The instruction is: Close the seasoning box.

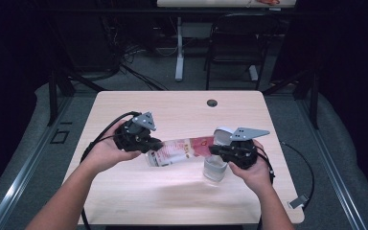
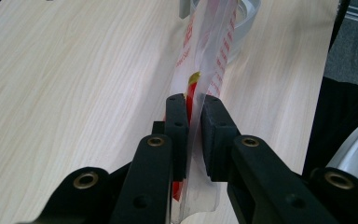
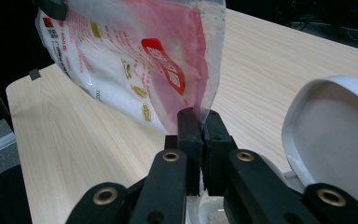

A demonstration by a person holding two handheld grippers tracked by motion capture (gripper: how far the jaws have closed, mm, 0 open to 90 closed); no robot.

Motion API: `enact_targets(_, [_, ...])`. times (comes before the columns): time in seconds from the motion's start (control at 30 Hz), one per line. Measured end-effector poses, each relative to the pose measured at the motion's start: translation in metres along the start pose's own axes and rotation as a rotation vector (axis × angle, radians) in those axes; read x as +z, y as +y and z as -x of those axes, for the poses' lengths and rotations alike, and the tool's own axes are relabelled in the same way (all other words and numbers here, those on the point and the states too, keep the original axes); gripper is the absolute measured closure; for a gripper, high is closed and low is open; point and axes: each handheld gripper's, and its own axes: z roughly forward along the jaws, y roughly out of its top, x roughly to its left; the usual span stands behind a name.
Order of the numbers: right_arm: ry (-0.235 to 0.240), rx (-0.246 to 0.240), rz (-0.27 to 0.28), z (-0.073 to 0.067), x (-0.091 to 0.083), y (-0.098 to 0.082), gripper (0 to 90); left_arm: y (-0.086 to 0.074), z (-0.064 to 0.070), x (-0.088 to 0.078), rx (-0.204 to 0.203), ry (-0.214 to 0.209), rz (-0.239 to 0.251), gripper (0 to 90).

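A clear plastic bag [image 1: 182,149] with red print and white grains inside hangs stretched between my two grippers, above the light wooden table [image 1: 172,110]. My left gripper [image 1: 149,146] is shut on one end of the bag [image 2: 212,46], with the film pinched between its pads [image 2: 177,121]. My right gripper [image 1: 214,149] is shut on the other end of the bag [image 3: 135,60], at its lower corner. A clear cup [image 1: 214,170] stands on the table just below the right gripper.
A white rounded lid or dish [image 3: 335,135] sits close beside the right gripper, also seen from above [image 1: 223,133]. The table has a cable hole [image 1: 212,102] near its far edge. A black chair [image 1: 235,43] stands beyond the table. Cables trail off both sides.
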Motion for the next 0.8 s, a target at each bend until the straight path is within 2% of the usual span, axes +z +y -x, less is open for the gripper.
enact_targets(0.8, [-0.001, 0.012, 0.005, 0.004, -0.001, -0.002, 86.4, 0.019, 0.001, -0.004, 0.029, 0.002, -0.046, 84.0])
